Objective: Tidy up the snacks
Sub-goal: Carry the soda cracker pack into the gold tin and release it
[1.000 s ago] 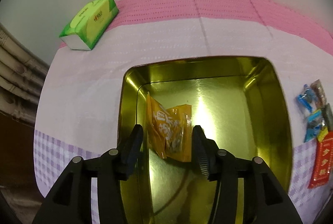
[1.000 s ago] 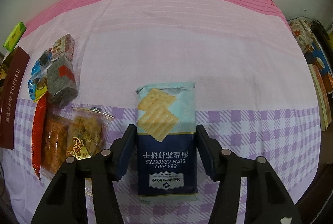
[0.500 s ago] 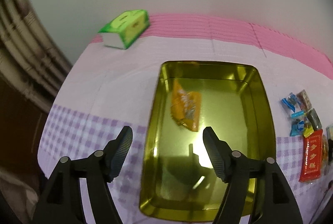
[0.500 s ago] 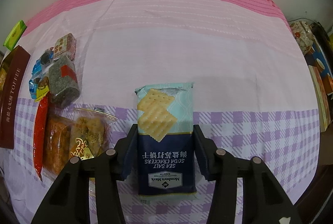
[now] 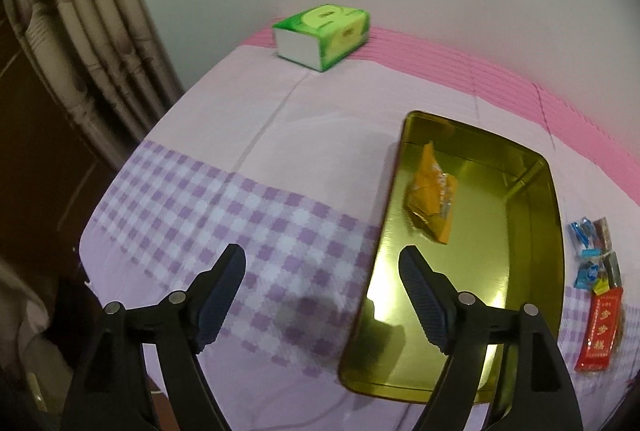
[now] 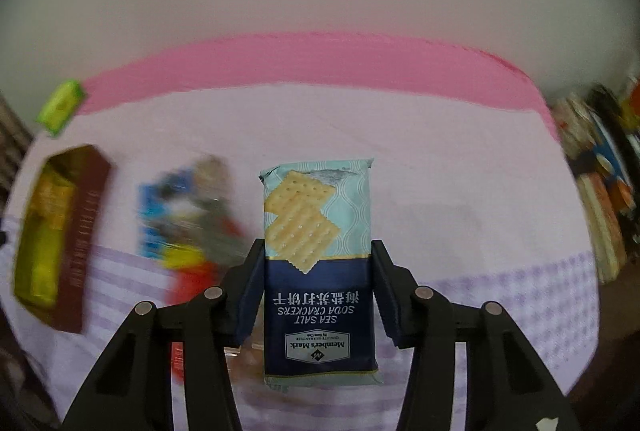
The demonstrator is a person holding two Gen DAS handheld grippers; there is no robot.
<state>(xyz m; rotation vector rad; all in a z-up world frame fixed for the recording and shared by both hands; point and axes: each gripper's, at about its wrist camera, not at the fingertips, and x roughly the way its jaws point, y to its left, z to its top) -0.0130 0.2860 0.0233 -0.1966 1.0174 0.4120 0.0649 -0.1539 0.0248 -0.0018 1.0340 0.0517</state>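
My left gripper (image 5: 322, 277) is open and empty, held above the checked cloth left of the gold tin (image 5: 532, 231). An orange snack packet (image 5: 434, 197) lies inside the tin. My right gripper (image 6: 318, 259) is shut on a blue and teal soda cracker pack (image 6: 318, 227), lifted off the table. In the right wrist view the tin (image 6: 44, 231) with its brown side sits at far left, and a blurred pile of small snacks (image 6: 188, 207) lies between it and the pack.
A green tissue pack (image 5: 322, 35) sits at the table's back by the wall. Small candies (image 5: 592, 251) and a red packet (image 5: 602, 327) lie right of the tin. Curtains (image 5: 80, 51) hang at left. Cluttered boxes (image 6: 600, 171) stand at the right edge.
My left gripper let go of the orange packet in the tin, opened, and pulled back up and to the left. My right gripper closed on the cracker pack and lifted it.
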